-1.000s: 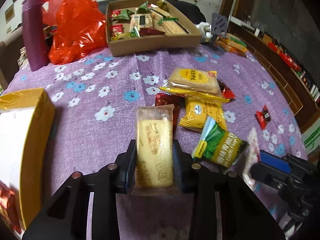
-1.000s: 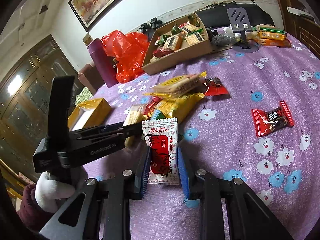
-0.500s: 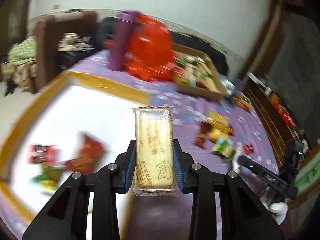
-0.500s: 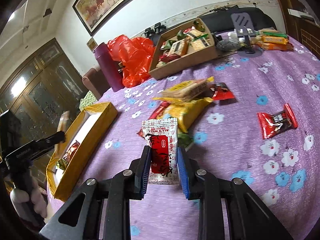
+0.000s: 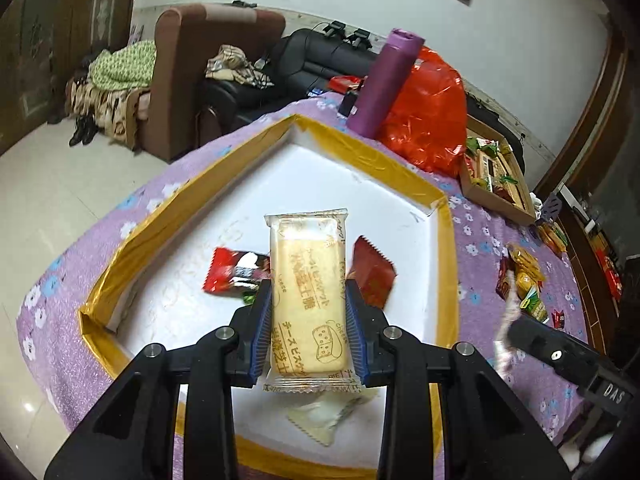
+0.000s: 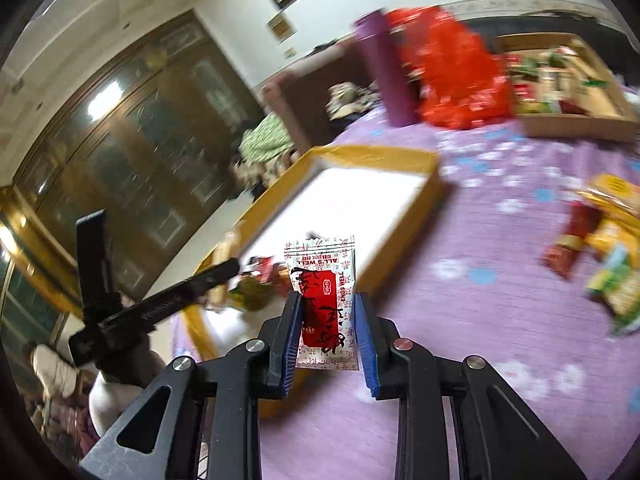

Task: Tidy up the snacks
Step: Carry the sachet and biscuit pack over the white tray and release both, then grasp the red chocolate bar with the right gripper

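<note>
My left gripper (image 5: 308, 332) is shut on a pale yellow cheese biscuit pack (image 5: 306, 292) and holds it above a gold-rimmed white box (image 5: 444, 264). Inside the box lie a red-and-black snack pack (image 5: 234, 270), a dark red packet (image 5: 372, 276) and a pale packet (image 5: 324, 416). My right gripper (image 6: 328, 336) is shut on a white-and-red snack packet (image 6: 324, 300), above the purple cloth beside the same box (image 6: 400, 216). The left gripper also shows in the right wrist view (image 6: 224, 270), over the box's near end.
A purple bottle (image 5: 384, 84) and a red plastic bag (image 5: 428, 116) stand behind the box. A cardboard tray of snacks (image 5: 496, 176) is at the back right. Loose snack packs (image 5: 524, 280) lie on the flowered purple tablecloth (image 6: 500, 320). The table edge and the floor are to the left.
Both grippers have swung left from the snack pile to the gold-rimmed box, each still holding its packet. The left one now hangs over the box's inside.
</note>
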Demonstrator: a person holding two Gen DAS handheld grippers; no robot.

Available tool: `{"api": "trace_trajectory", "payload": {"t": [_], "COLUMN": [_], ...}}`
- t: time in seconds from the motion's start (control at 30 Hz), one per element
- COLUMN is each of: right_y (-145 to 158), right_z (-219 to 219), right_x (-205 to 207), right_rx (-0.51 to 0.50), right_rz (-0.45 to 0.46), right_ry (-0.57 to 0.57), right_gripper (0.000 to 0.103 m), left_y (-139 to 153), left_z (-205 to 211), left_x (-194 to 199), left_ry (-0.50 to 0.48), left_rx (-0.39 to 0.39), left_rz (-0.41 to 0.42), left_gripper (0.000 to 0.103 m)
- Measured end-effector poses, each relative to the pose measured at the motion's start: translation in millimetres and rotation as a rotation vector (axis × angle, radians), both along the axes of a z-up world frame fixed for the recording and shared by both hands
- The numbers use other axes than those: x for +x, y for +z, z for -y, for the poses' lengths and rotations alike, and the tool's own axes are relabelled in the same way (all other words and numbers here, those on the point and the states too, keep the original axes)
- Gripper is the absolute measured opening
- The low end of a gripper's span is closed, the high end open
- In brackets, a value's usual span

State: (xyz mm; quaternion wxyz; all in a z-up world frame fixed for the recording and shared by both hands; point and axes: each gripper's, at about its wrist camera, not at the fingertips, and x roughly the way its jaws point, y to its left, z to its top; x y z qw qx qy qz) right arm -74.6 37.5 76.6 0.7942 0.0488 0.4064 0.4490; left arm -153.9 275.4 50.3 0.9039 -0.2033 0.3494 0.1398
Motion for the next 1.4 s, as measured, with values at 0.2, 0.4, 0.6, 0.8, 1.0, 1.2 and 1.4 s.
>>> {"api": "trace_trajectory", "payload": {"t": [0.2, 0.4, 0.6, 0.8, 1.0, 1.2, 1.4], "right_y": [-14, -14, -8, -15, -19, -37, -51], "right_z": [-53, -67, -35, 34, 140, 189, 158], "right_x": [-4, -19, -18, 4, 50, 107, 100], "right_rx": [-0.064, -0.089, -0.049, -0.033, -0.063, -0.127, -0.051], "right_rz": [-0.001, 0.057, 0.05, 0.019, 0.024, -0.011, -0.131], "right_ry": [0.038, 0.048, -0.008, -0.139, -0.415, -0.563, -0.284], "right_gripper": [0.027, 0.031, 0.035, 0.036, 0.046, 0.04, 0.02], "left_y": [-1, 10, 26, 42, 48, 44, 45], "left_z": [-14, -18, -4, 33, 79, 119, 136], "left_x": [-10, -21, -25, -22, -11, 2, 4], "left_ry": [-0.003, 0.007, -0.046, -0.143, -0.262, -0.339, -0.358], "left_rx": [-0.049, -0.062, -0.083, -0.041, 0.004, 0.013, 0.043], "left_rz": [0.019, 0.049, 0.098, 0.112, 0.102, 0.061, 0.039], "left_gripper": [0.036, 0.055, 0.061, 0.063, 0.065, 0.064, 0.064]}}
